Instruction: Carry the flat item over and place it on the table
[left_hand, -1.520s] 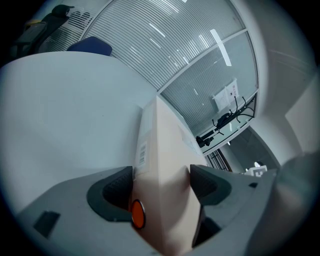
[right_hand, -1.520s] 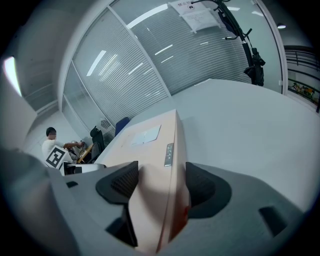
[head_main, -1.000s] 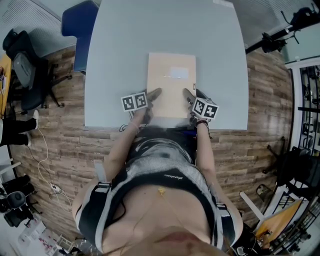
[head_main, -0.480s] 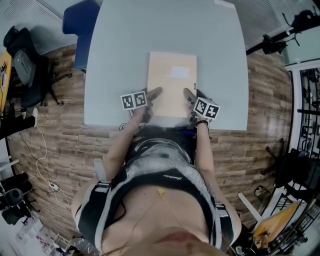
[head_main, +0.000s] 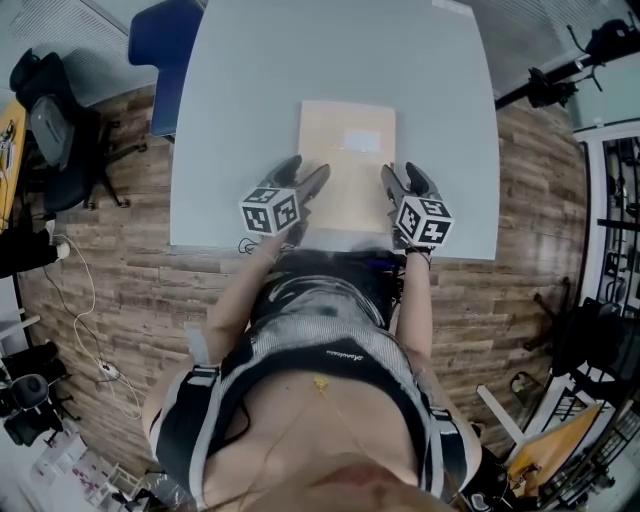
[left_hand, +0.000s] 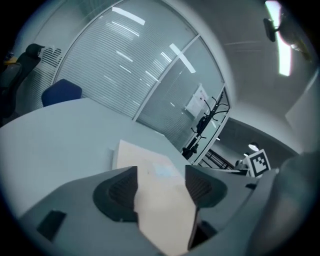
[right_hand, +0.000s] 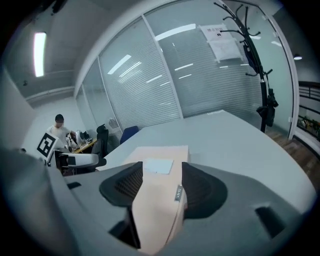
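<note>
Jaws on my left gripper (head_main: 308, 167) and right gripper (head_main: 400, 170) spread, just narrowed slightly, pinching nothing: flat item (head_main: 348, 150) lies on table (head_main: 240, 100), looks delivered.

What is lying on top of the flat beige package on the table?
A pale rectangular label is stuck on the flat beige package, toward its far end. I see nothing else on top. The underside, lying against the grey table, is covered and cannot be seen.

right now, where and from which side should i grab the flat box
The box lies flat on the table, thin but wide, so only its thickness can be pinched. Probably take its near short edge, at both corners, coming in low from the table's near side, where it lies closest to the rim.
</note>
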